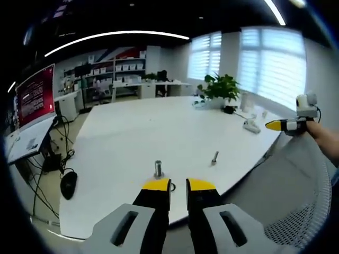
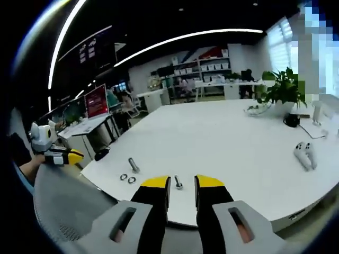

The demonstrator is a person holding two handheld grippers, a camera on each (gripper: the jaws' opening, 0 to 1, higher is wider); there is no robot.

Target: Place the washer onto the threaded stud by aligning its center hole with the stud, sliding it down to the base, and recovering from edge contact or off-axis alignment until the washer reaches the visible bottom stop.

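Both tongs stand parted with nothing between the jaws: the left tongs [image 1: 178,185] hover at the near edge of the white surface [image 1: 159,132], the right tongs [image 2: 183,182] likewise over its near edge. Two washers [image 2: 127,178] lie flat, just beside each other, near a bolt lying on its side [image 2: 133,165]. One threaded stud [image 1: 158,168] stands upright just beyond the left jaw tips; a second, slimmer stud [image 1: 214,157] stands apart to its right. Judged as small metal rings, the washers should be light, rigid, thin and slippery; lying flat, they offer little edge. Gripping across the outer rim, keeping the centre hole free, appears advisable.
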